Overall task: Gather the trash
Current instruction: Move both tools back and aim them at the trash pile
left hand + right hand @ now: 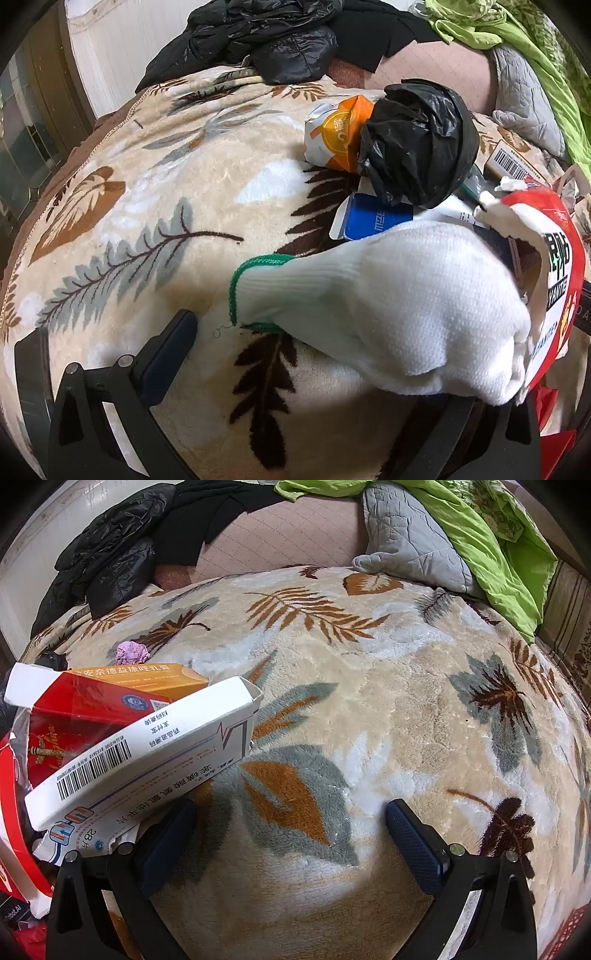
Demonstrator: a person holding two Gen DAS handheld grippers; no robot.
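Observation:
In the left wrist view, trash is piled at the right on a leaf-patterned blanket [155,206]: a crumpled black plastic bag [417,144], an orange-and-white wrapper [332,136], a blue-and-white box [373,221] and a red-and-white packet [554,266]. A white knitted glove [388,306] with a green cuff lies over my left gripper's [291,332] right finger; the jaws stand wide open. In the right wrist view, my right gripper [291,812] is open over bare blanket. A white barcoded medicine box [147,753] lies beside its left finger, on a red box [81,716] and an orange box [147,679].
A pink crumpled paper [131,652] lies behind the boxes. A black jacket [103,565] is heaped at the far left, with a grey quilted pillow [410,542] and a green cover [480,535] at the far right. A red bag [18,830] shows at the left edge.

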